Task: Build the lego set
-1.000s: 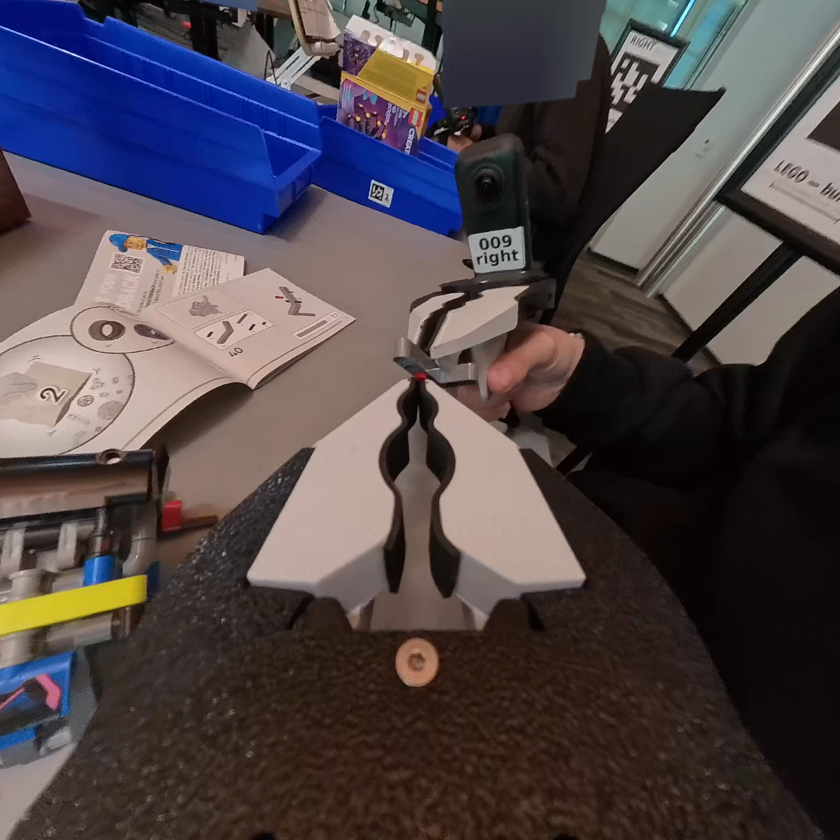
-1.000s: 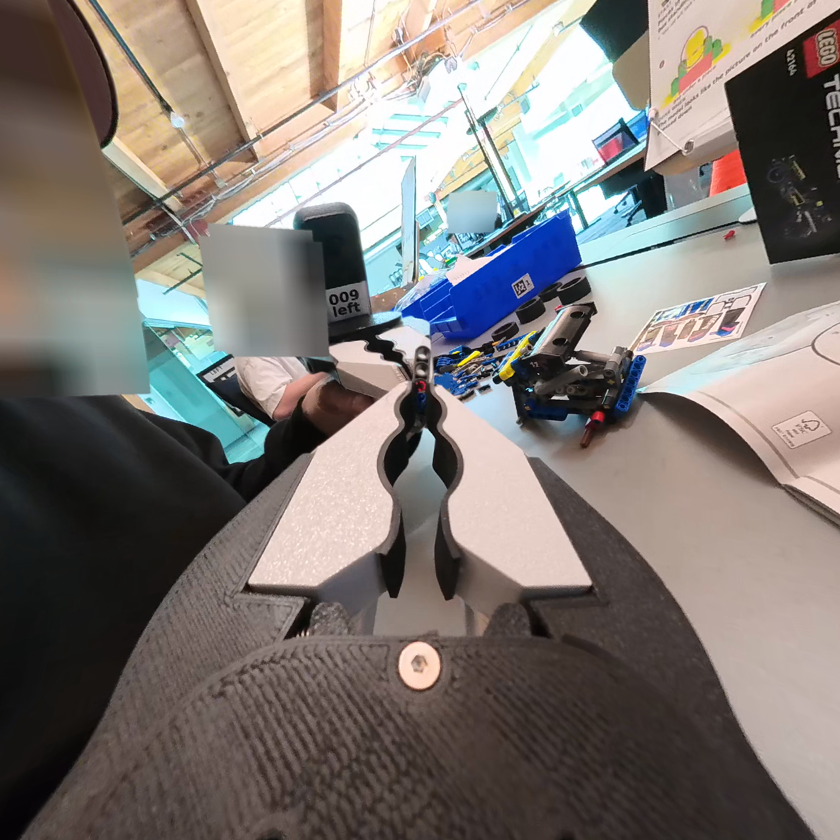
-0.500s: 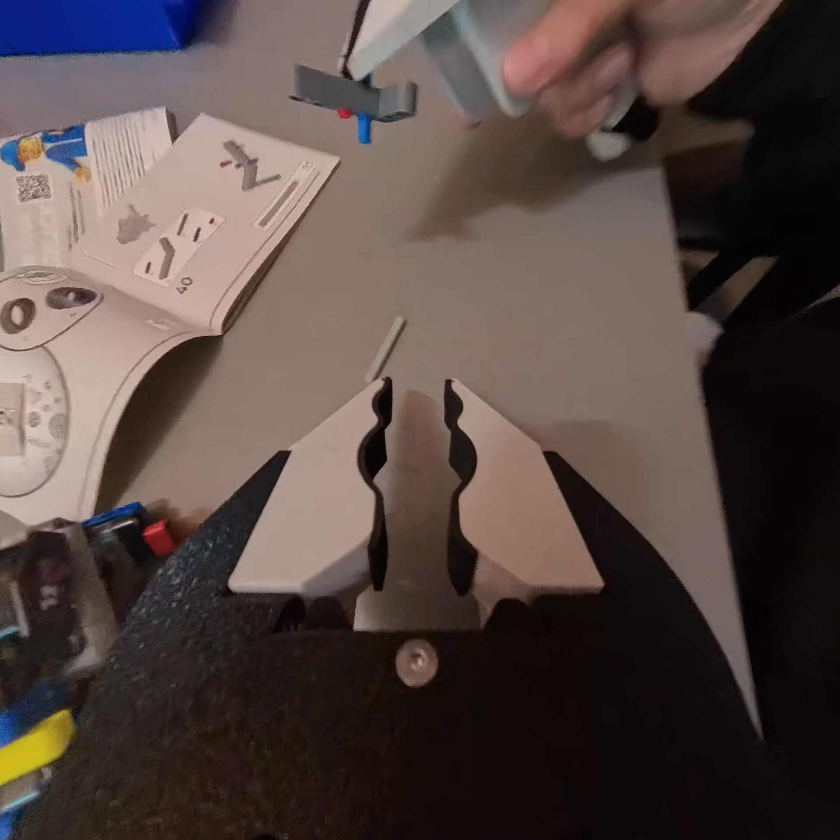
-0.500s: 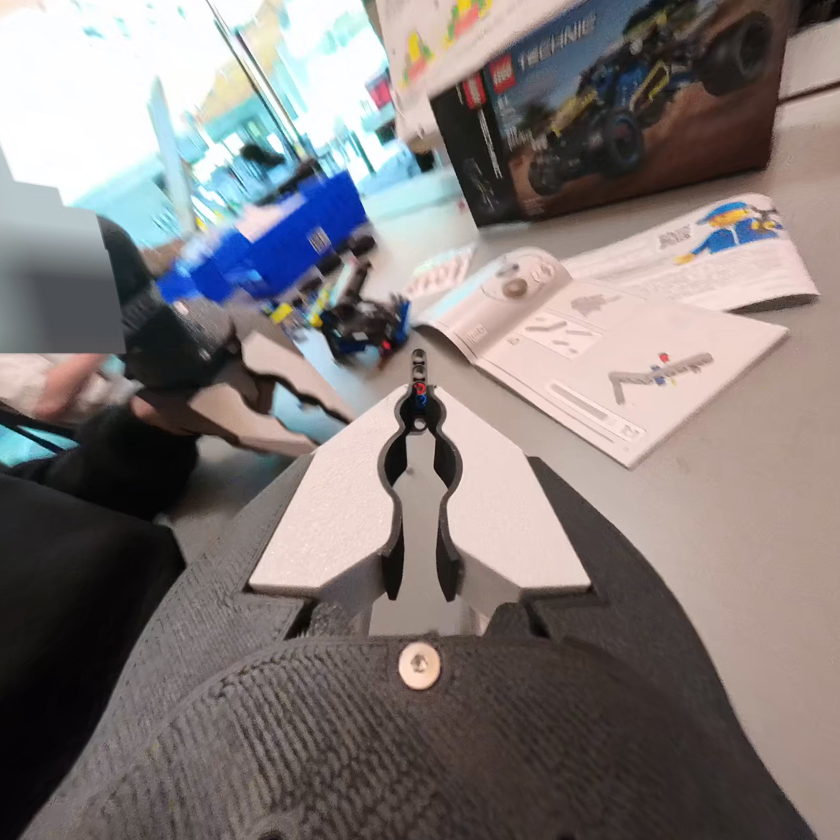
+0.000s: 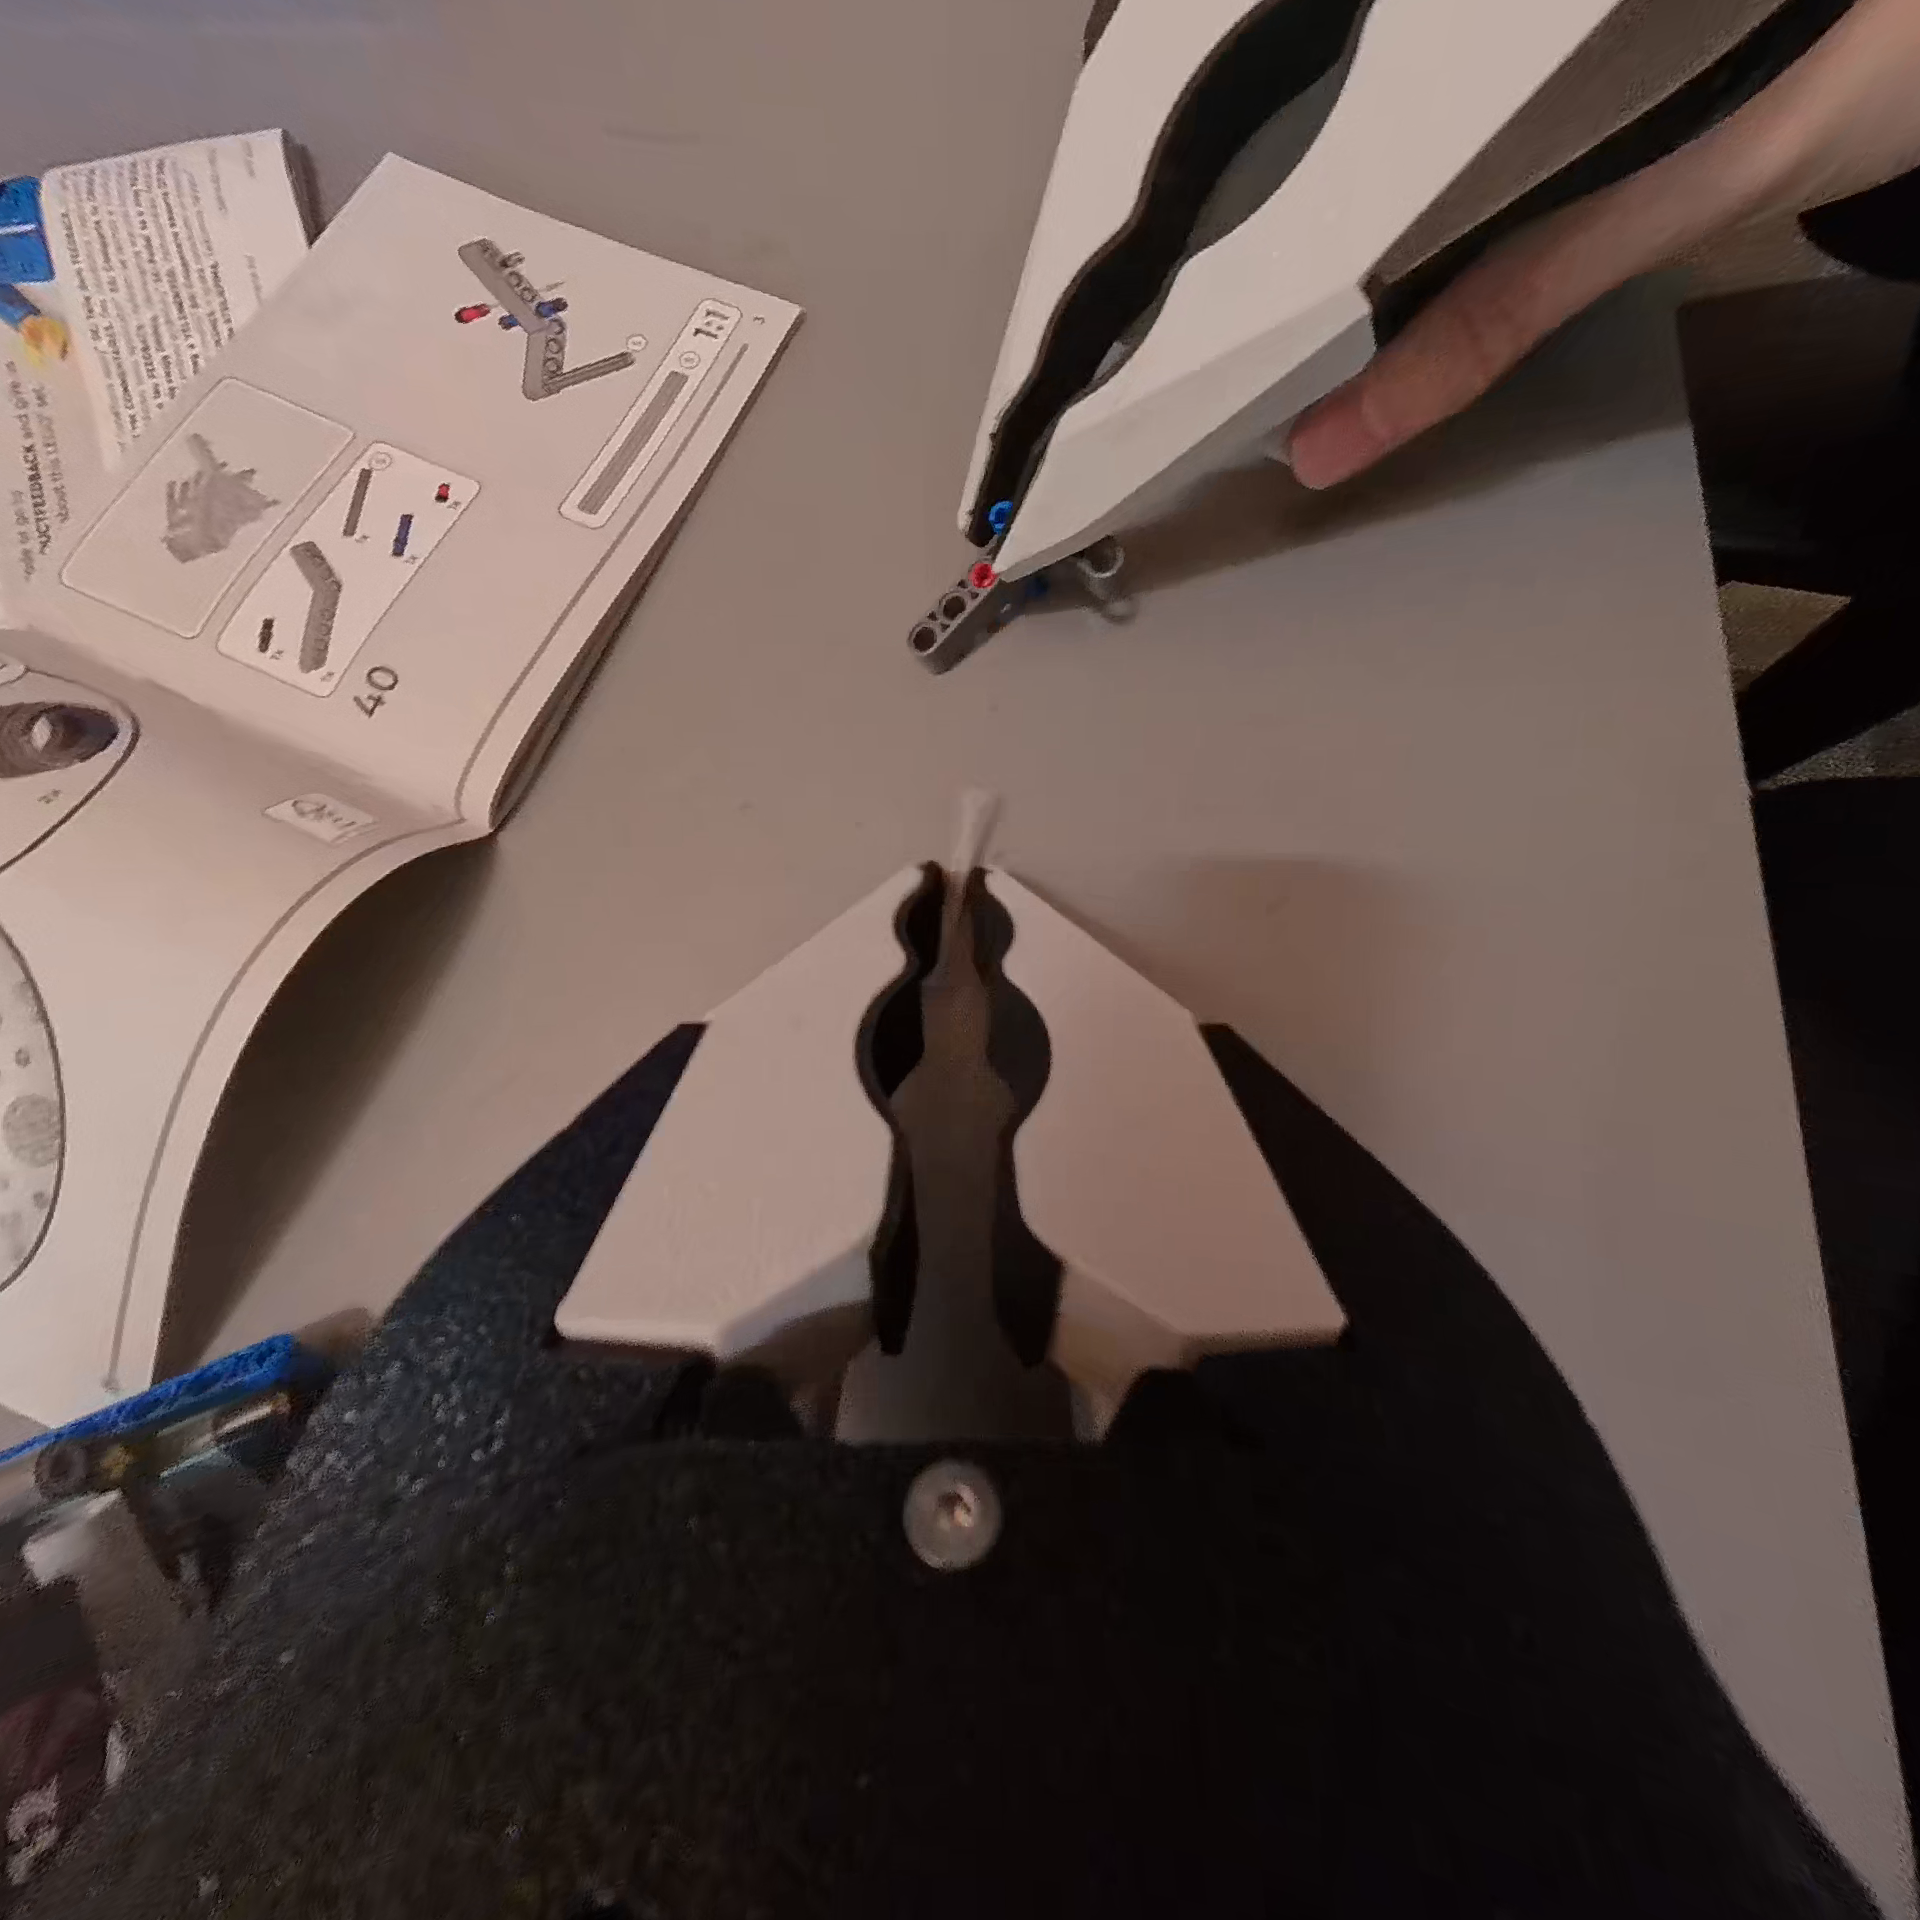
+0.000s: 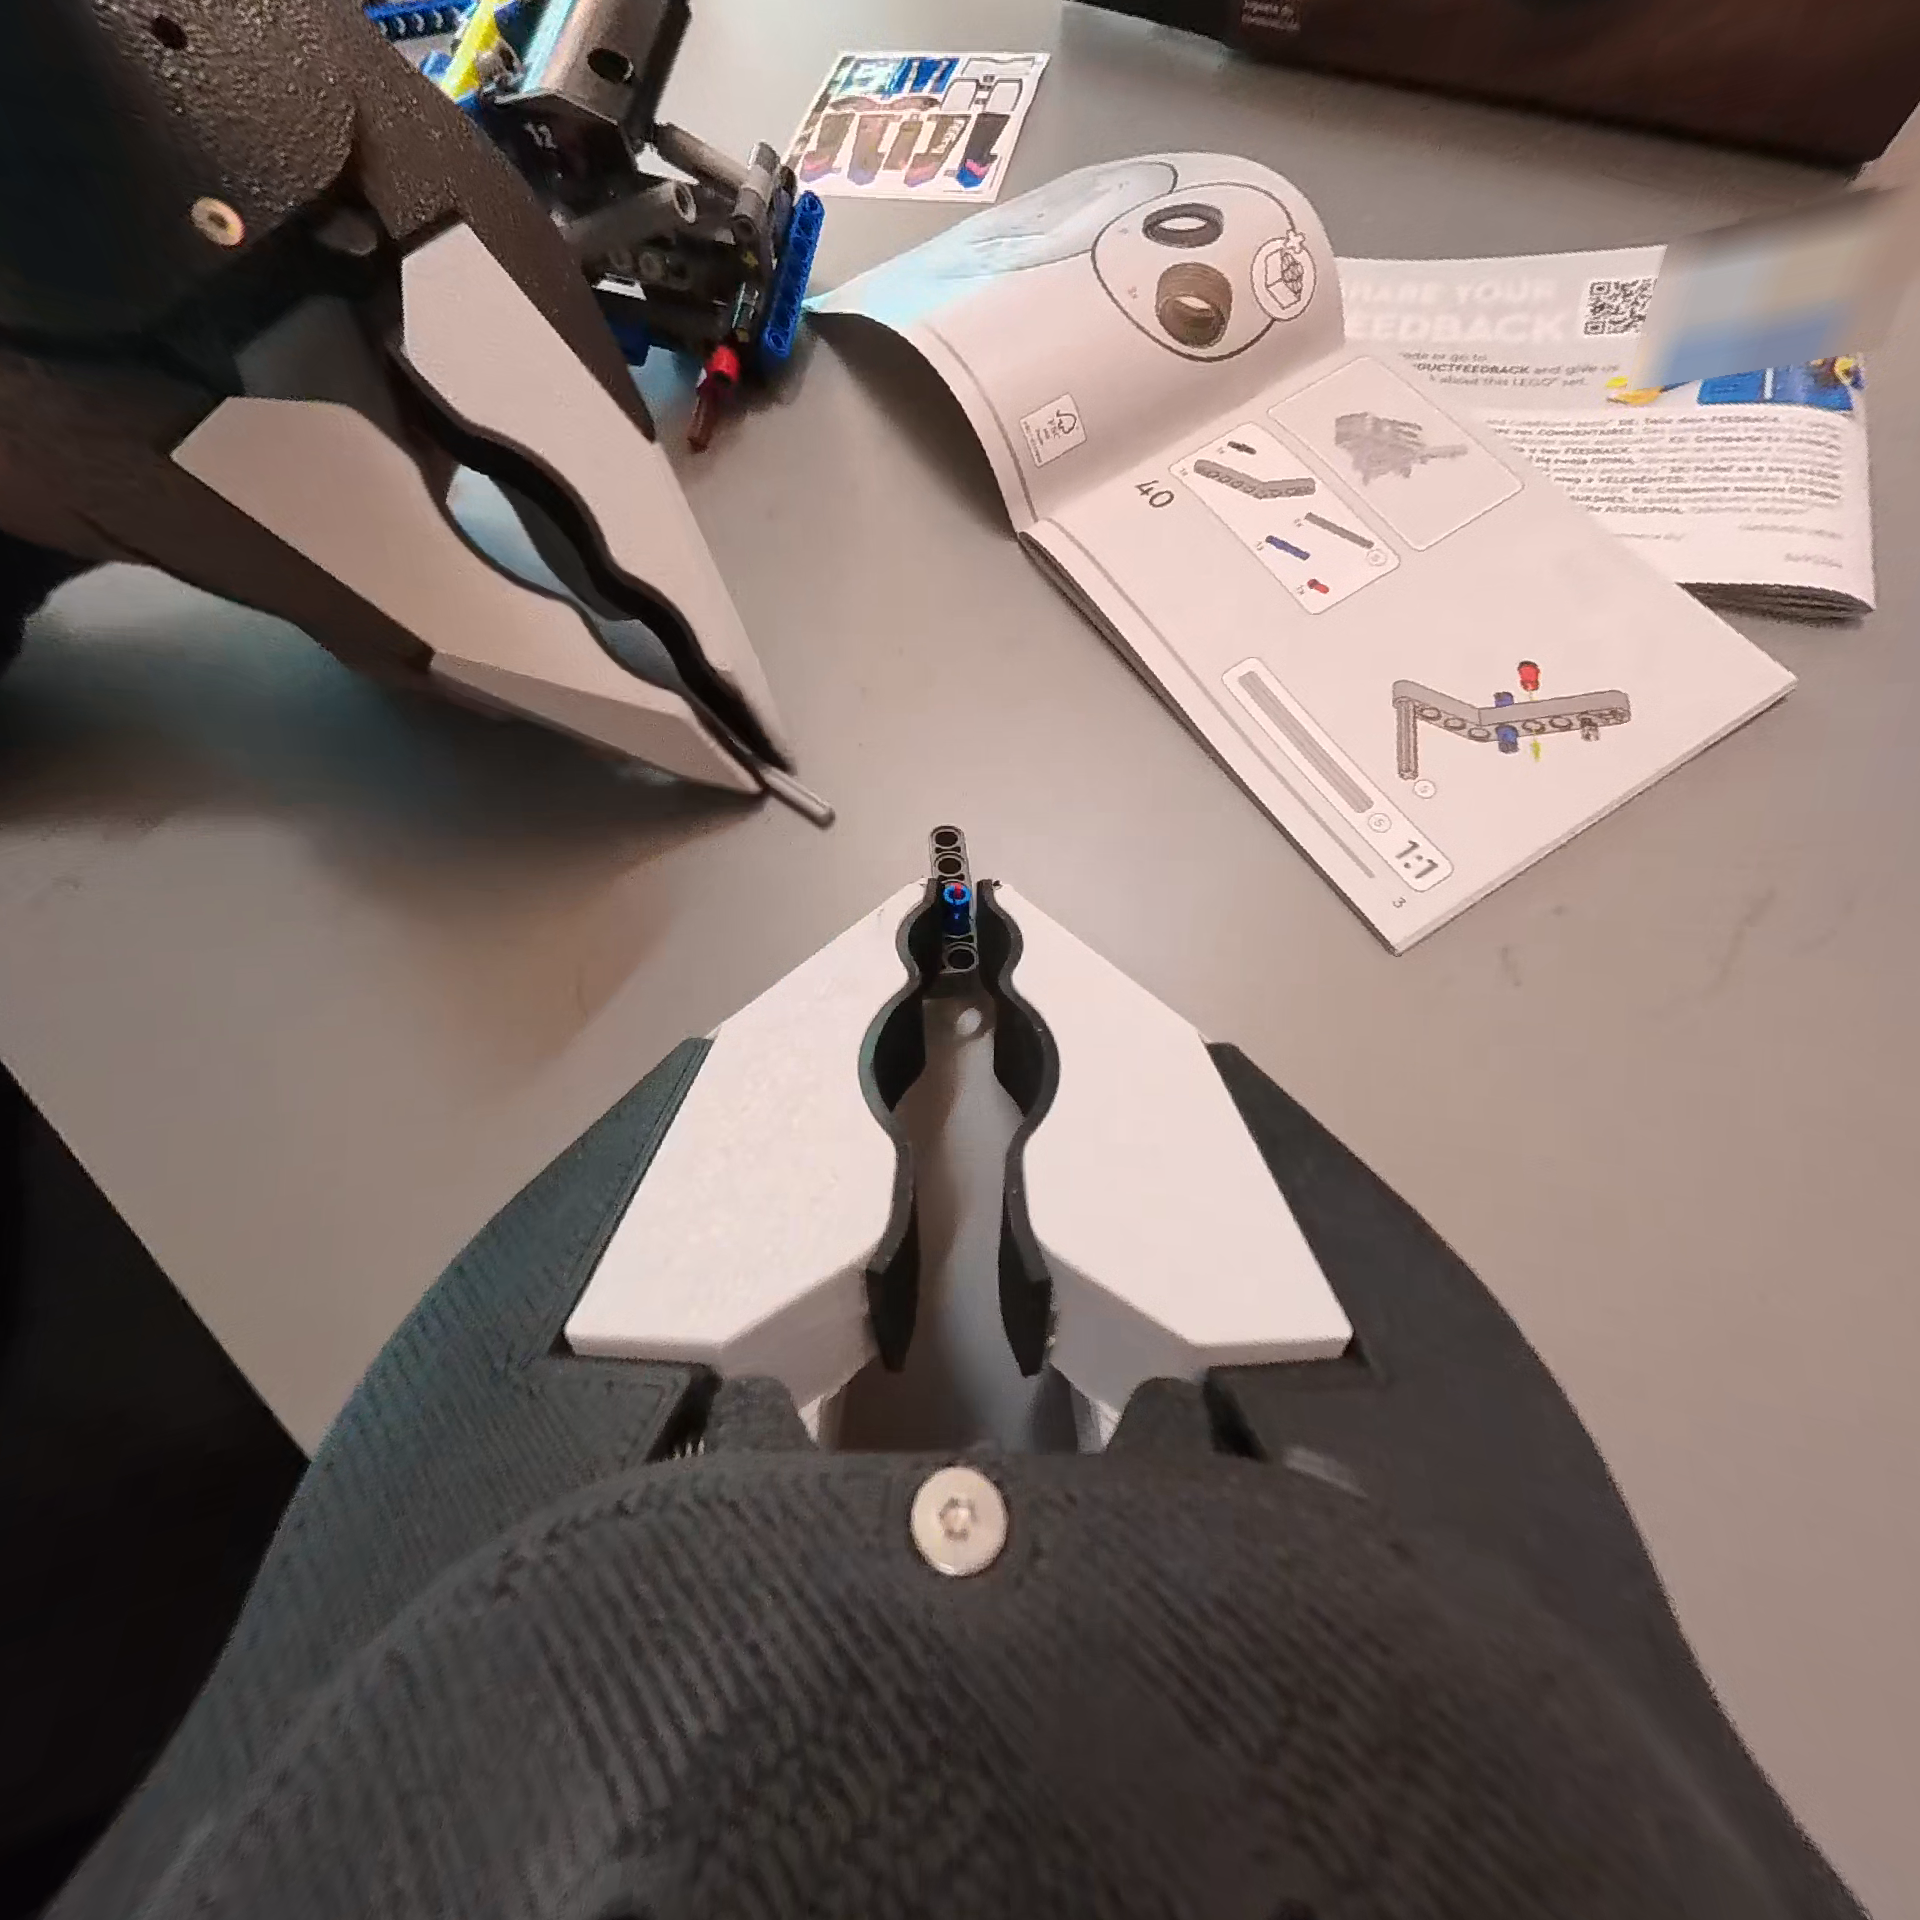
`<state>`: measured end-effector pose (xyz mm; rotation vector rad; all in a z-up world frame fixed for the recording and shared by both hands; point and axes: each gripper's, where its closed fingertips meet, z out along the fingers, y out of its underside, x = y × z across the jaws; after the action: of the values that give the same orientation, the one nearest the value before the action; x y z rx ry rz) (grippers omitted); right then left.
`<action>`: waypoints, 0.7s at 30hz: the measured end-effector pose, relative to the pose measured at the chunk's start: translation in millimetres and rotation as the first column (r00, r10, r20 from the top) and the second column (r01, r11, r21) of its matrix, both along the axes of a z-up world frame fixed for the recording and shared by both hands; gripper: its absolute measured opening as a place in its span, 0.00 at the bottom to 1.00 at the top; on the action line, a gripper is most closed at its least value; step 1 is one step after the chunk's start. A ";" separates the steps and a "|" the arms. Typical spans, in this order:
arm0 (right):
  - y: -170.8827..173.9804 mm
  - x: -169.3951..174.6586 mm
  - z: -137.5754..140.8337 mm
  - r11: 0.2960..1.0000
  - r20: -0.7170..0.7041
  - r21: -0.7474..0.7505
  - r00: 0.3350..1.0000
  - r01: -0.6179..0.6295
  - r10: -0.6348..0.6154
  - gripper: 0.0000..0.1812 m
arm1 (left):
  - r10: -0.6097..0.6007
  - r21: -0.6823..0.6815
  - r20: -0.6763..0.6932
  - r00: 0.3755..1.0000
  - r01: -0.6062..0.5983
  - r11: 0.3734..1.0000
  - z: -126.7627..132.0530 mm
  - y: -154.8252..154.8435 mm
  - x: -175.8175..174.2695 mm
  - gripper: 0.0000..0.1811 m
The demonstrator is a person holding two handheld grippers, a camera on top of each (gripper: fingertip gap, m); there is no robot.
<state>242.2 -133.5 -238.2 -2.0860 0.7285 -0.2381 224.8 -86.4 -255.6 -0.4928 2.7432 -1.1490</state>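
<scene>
In the left wrist view, your left tongs (image 5: 954, 878) sit at the centre of the frame with their pale, smooth wedge faces drawn almost together on a thin light grey axle (image 5: 971, 826), whose tip pokes out just past them over the matte grey table (image 5: 1351, 727). At the upper right your right tongs (image 5: 995, 545) come down at a slant, clamped on a dark grey angled beam (image 5: 951, 620) with round holes, a red pin (image 5: 981, 575) and a blue pin (image 5: 1000, 511) already seated in it; the beam's lower end looks to be touching or nearly touching the table. The open instruction booklet (image 5: 416, 468), soft matte paper, lies at the left. In the right wrist view, the right tongs (image 6: 958, 891) pinch the same beam (image 6: 948, 847) upright between wavy black rubbery pads (image 6: 904, 1039), and the left tongs (image 6: 774, 774) at the left grip the slim axle (image 6: 805, 805), its free end pointing toward the beam but apart from it. The partly built model (image 6: 665, 208), hard glossy plastic in blue, grey and black, rests at the upper left, well apart, next to a sticker sheet (image 6: 914, 125). By my judgement you are mid-step: the pins are in, the axle is not yet pushed into the beam, and joining this sub-part to the model remains, with much of the set still to build.
</scene>
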 end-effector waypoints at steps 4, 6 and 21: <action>7.4 -3.2 -0.6 1.000 -0.013 0.005 1.000 -0.017 0.018 0.03 | 0.018 -0.034 -0.030 0.999 -0.019 0.999 0.2 2.8 -2.9 0.01; 8.6 -5.8 0.5 0.999 -0.003 -0.003 0.999 -0.035 0.035 0.07 | 0.018 -0.020 -0.015 1.000 -0.019 1.000 0.2 5.6 -4.5 0.00; -1.7 -26.8 1.5 0.974 0.053 -0.103 0.977 -0.199 0.206 0.19 | 0.005 -0.033 -0.026 1.000 -0.006 0.999 0.6 16.0 -19.7 0.01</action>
<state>215.4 -135.2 -236.7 -2.2164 0.4694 -0.2286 205.1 -70.4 -255.0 -0.5224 2.7466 -1.1969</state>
